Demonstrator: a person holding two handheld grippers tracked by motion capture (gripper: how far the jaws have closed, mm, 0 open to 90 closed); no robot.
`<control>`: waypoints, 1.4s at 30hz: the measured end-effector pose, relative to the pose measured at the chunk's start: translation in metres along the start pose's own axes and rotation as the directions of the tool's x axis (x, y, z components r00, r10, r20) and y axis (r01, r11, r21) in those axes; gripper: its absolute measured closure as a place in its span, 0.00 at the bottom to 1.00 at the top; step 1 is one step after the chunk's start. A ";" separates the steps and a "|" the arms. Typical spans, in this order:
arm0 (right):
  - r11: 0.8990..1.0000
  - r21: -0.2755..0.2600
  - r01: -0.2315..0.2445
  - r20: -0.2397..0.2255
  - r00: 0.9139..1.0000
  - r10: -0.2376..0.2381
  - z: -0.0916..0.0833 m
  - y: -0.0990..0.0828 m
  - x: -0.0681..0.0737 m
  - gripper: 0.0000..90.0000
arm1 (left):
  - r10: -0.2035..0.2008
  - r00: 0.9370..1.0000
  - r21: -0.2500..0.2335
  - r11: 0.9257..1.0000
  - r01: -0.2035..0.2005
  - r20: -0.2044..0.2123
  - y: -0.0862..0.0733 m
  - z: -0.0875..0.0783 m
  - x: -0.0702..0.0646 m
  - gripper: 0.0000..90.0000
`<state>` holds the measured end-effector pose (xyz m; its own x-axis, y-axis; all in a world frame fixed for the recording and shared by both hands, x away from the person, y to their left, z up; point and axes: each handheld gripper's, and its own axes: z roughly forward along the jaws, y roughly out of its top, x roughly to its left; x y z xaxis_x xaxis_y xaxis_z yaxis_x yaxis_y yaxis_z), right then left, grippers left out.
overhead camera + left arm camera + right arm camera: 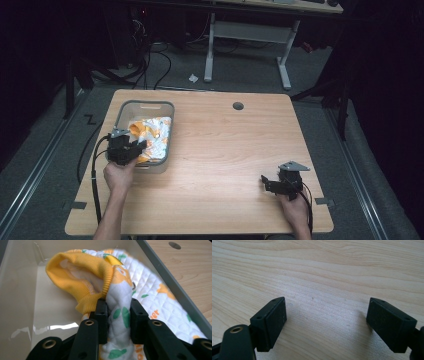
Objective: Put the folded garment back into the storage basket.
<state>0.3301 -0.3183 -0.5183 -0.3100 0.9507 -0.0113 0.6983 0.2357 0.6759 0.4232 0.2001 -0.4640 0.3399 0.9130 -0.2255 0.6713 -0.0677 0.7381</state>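
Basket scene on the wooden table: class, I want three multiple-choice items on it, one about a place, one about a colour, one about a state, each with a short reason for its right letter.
1. Where does the quilted garment lie?
A. In the grey basket
B. On the bare table by the round hole
C. On the floor

2. What colour is the garment's ribbed cuff?
A. Blue
B. Yellow-orange
C. Black

3. How do the two grippers stand?
A. Both wide open
B. Both shut on cloth
C. The left gripper is shut on the garment, the right gripper is open over the table

Answers: 1 A, the high view shows the cloth inside the basket's walls. 2 B, the left gripper view shows the cuff close up. 3 C, a fold is pinched between the left pads, while the right pads stand apart with nothing between them.
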 end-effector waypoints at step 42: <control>1.000 0.001 -0.002 -0.001 1.000 0.002 0.000 0.000 0.000 0.18 | -0.006 1.000 -0.011 1.000 0.006 -0.029 0.001 -0.002 -0.002 0.58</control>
<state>0.3300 -0.3182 -0.5182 -0.3091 0.9510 -0.0096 0.6995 0.2342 0.6751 0.4220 0.1991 -0.4620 0.3163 0.9248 -0.2115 0.6663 -0.0579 0.7434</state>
